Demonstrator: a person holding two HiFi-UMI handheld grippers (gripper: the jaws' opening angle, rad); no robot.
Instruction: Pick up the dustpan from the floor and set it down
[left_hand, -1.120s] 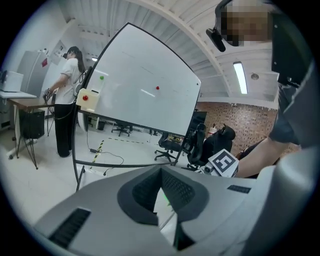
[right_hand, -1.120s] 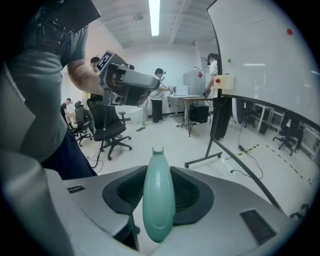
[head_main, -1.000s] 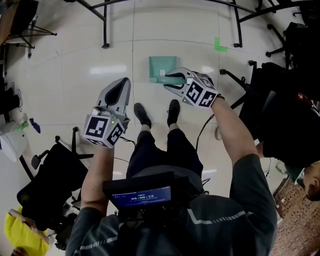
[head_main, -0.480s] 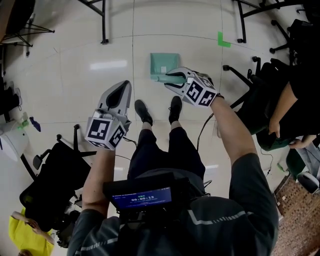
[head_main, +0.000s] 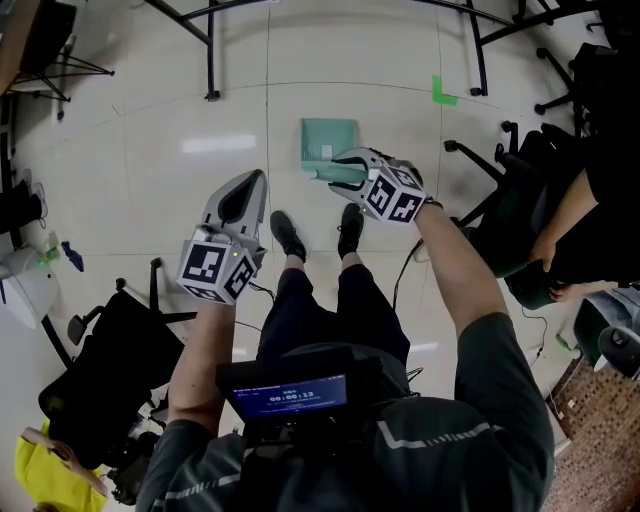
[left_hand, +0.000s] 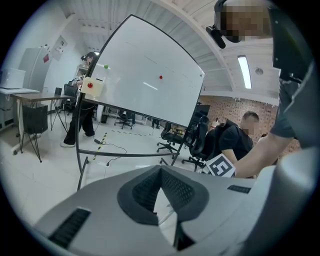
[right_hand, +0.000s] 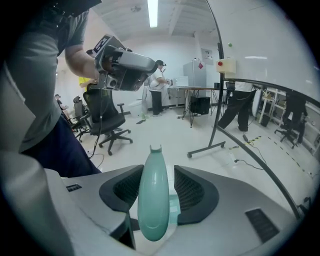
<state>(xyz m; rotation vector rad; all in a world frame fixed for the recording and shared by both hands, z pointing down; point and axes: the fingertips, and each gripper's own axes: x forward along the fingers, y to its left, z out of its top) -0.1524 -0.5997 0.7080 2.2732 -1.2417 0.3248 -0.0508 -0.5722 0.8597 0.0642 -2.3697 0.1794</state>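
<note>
A teal dustpan (head_main: 329, 138) lies on the pale floor just beyond my shoes. Its long handle (right_hand: 152, 195) runs back between the jaws of my right gripper (head_main: 345, 170). Those jaws have just been opening. In the right gripper view (right_hand: 156, 172) the handle leans on the left pad and a gap shows at the right pad, so nothing presses on it. My left gripper (head_main: 255, 180) hangs to the left of the pan, apart from it. In the left gripper view (left_hand: 161, 170) its fingertips meet with nothing between them.
The black legs of a whiteboard stand (head_main: 210, 60) cross the floor beyond the pan. Green tape (head_main: 441, 92) marks the floor at the upper right. Office chairs (head_main: 500, 200) and a seated person fill the right side. Another black chair (head_main: 110, 350) stands at the lower left.
My right gripper has sunk a little with the dustpan's handle, and its jaws stand wider round it. The left gripper has dropped slightly too.
</note>
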